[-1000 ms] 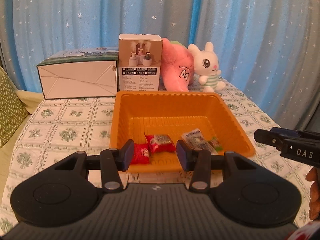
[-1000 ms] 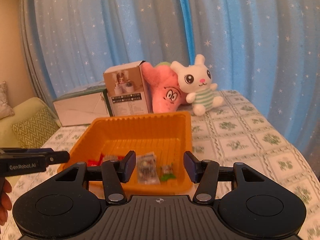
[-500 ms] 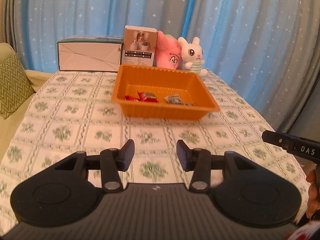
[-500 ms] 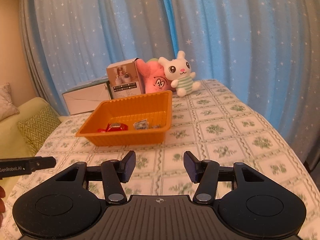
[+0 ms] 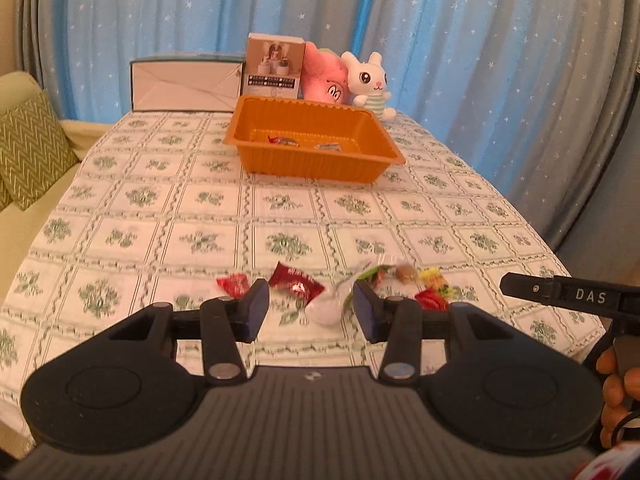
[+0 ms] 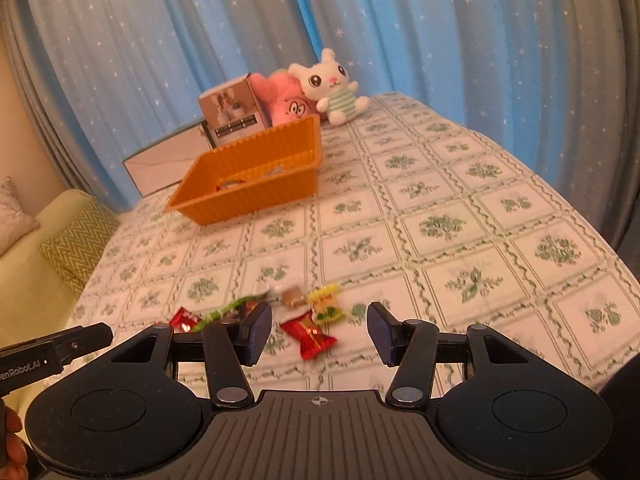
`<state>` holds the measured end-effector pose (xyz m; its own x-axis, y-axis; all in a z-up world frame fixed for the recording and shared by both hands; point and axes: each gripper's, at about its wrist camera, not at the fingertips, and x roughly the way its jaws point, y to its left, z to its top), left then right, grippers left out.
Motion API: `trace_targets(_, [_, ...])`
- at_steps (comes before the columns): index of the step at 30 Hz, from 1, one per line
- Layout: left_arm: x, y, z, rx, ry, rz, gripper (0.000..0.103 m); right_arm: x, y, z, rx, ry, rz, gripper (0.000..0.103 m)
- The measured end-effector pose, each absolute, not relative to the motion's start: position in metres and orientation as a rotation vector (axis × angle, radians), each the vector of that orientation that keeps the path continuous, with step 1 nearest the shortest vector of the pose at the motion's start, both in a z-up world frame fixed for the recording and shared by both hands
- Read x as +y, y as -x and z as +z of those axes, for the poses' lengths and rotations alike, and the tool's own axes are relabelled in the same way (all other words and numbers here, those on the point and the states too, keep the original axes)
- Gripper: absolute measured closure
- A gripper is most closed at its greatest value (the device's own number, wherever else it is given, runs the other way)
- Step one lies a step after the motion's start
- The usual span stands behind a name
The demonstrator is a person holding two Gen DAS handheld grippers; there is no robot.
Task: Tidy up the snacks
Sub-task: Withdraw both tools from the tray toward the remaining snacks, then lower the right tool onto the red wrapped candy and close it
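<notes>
We hover both half-open, empty tools, left gripper (image 5: 308,308) and right gripper (image 6: 319,336), low in frame over scattered foil-wrapped candies (image 6: 308,334), lining up picks for the orange ribbed plastic tray (image 5: 312,160) upper centre.

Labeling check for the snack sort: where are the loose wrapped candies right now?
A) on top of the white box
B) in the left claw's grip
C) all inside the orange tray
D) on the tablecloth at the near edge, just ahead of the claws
D: the loose wrapped candies lie on the tablecloth just ahead of both open claws, well short of the orange tray.
</notes>
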<state>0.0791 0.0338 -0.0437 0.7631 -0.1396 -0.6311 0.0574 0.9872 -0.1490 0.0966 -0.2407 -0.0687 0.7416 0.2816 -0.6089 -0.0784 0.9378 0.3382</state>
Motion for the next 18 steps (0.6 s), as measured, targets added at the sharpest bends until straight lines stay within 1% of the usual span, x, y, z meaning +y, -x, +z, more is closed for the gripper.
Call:
trace_targets(4, [0.035,-0.072,-0.046,0.716,0.090,-0.093,0.061,-0.234,-0.090,-0.078,0.761,-0.276,0.209,0.050])
trace_targets(9, [0.035,-0.069,-0.040,0.714,0.060,-0.082,0.061,-0.230,-0.089,-0.079,0.780,-0.233,0.223,0.050])
trace_targets(18, [0.045,-0.072,-0.037,0.721,0.046,-0.065,0.061,-0.234,-0.095,-0.076,0.753,-0.198,0.222,0.050])
